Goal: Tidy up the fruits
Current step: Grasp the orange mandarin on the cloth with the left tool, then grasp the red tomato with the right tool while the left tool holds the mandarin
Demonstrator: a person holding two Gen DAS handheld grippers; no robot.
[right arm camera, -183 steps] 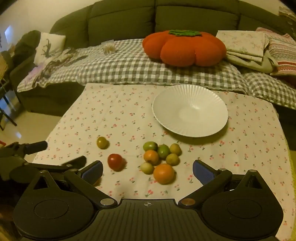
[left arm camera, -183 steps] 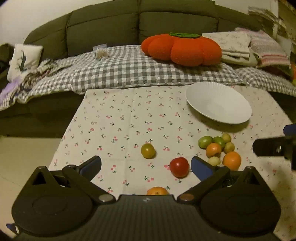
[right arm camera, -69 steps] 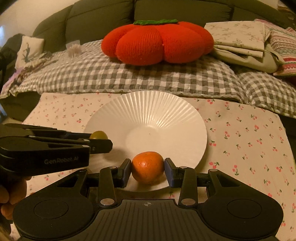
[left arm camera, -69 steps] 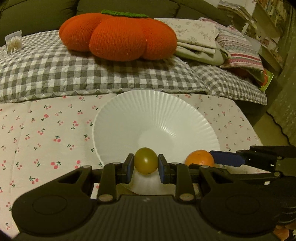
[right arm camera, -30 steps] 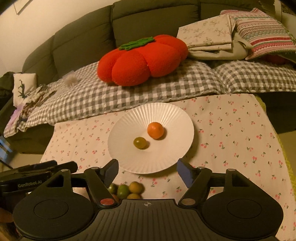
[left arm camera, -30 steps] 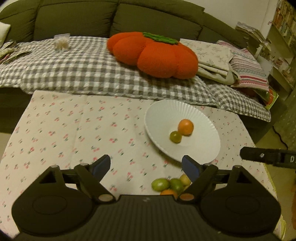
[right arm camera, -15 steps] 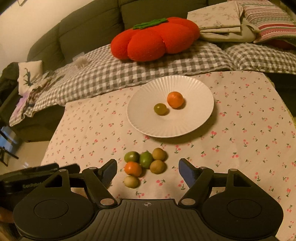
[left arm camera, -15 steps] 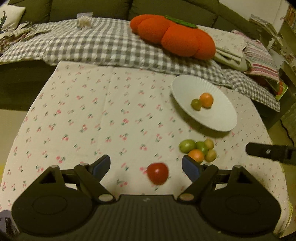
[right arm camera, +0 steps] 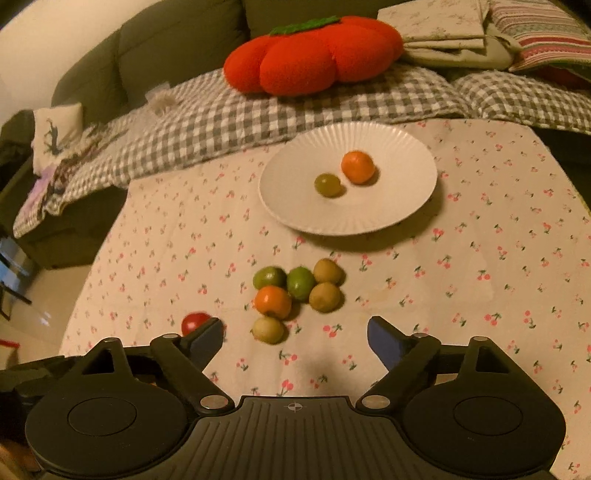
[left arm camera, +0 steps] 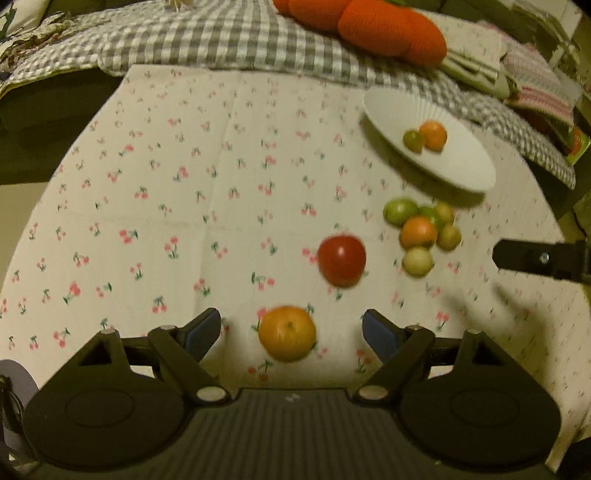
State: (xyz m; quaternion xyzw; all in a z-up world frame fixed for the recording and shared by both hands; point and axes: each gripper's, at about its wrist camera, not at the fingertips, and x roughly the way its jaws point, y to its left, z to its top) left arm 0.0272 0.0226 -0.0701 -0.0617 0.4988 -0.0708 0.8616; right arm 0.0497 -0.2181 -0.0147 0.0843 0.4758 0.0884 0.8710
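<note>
A white plate (right arm camera: 399, 206) at the far side of the table holds an orange fruit (right arm camera: 357, 167) and a small green fruit (right arm camera: 327, 184); it also shows in the left wrist view (left arm camera: 465, 166). A cluster of several small green, yellow and orange fruits (right arm camera: 295, 291) lies in front of the plate. A red tomato (left arm camera: 341, 260) and an orange (left arm camera: 287, 333) lie apart on the cloth. My left gripper (left arm camera: 291, 330) is open, with the orange between its fingers. My right gripper (right arm camera: 295, 338) is open and empty, just short of the cluster.
A cherry-print cloth (right arm camera: 480, 266) covers the table. Behind it a sofa carries a checked blanket (right arm camera: 221, 110), an orange pumpkin cushion (right arm camera: 314, 55) and folded linens (right arm camera: 443, 33). The floor (right arm camera: 33, 295) lies past the table's left edge.
Both grippers released their fruit on the plate, opened and drew back toward the near side. My left gripper has dropped toward the orange; my right has come closer to the cluster.
</note>
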